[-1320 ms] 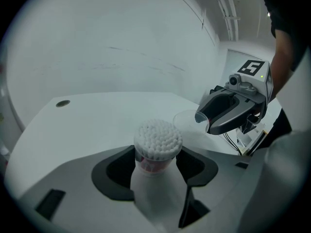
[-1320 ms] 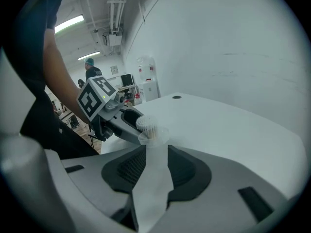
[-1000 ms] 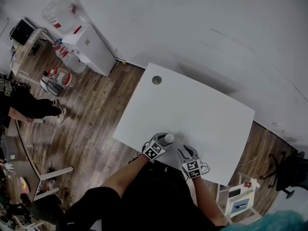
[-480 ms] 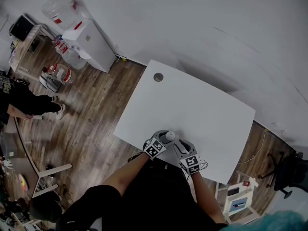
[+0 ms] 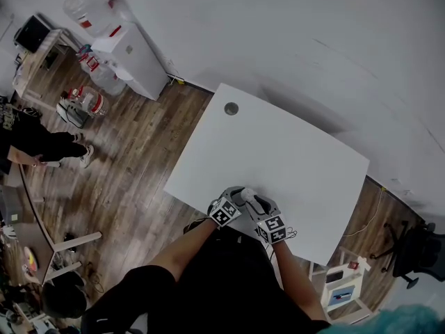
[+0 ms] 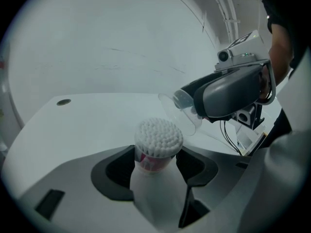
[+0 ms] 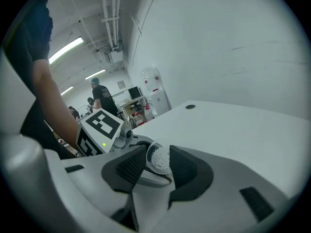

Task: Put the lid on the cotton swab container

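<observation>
Our left tool (image 6: 155,171) pinches the swab jar (image 6: 154,141), standing up, low in the middle of the frame. Our right tool (image 7: 158,169) pinches the clear lid (image 6: 181,111), tipped, just up and right of the jar's open top.

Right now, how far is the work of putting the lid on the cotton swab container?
Done: the left gripper holds the white round container of cotton swabs upright, and the right gripper grips the clear plastic lid. In hand: the lid hangs tilted, up and to the side of the swab tips. Left: centre it over the swabs and push it down.
</observation>
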A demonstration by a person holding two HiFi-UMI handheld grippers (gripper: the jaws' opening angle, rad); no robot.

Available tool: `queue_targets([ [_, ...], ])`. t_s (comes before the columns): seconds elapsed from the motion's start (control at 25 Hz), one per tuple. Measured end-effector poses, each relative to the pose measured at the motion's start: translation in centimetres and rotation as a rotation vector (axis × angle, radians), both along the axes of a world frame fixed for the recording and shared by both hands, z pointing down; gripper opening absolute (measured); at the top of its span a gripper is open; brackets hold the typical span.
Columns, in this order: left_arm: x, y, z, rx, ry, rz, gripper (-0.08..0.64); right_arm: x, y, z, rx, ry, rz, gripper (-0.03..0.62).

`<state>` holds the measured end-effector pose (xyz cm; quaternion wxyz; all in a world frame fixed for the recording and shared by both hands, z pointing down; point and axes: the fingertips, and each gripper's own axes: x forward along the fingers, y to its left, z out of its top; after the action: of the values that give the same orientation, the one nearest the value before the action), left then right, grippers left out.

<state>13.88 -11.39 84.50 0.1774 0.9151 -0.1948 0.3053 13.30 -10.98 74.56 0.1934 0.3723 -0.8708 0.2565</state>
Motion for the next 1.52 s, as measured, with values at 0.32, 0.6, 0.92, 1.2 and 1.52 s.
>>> queue_targets([
  [0.32,0.0,0.2,0.3,-0.004,-0.003,-0.012,0.268,-0.6,-0.8,1.0,-0.019,-0.002,0.035,0.146],
  [0.6,-0.1,0.4,0.2,-0.002,0.002,-0.014,0.268,-1.1,-1.1,1.6,-0.031,0.013,0.025,0.146],
  [0.92,0.0,0.3,0.5,0.0,0.003,-0.018,0.268,-1.3,-1.4,2.3,-0.04,0.042,0.017,0.146],
  [1.2,0.0,0.4,0.6,-0.005,0.004,-0.021,0.268,-1.6,-1.7,2.4,-0.009,0.137,-0.041,0.135],
  [1.52,-0.1,0.6,0.6,0.005,-0.021,0.0,0.252,-1.3,-2.0,2.5,0.027,0.193,-0.061,0.124],
])
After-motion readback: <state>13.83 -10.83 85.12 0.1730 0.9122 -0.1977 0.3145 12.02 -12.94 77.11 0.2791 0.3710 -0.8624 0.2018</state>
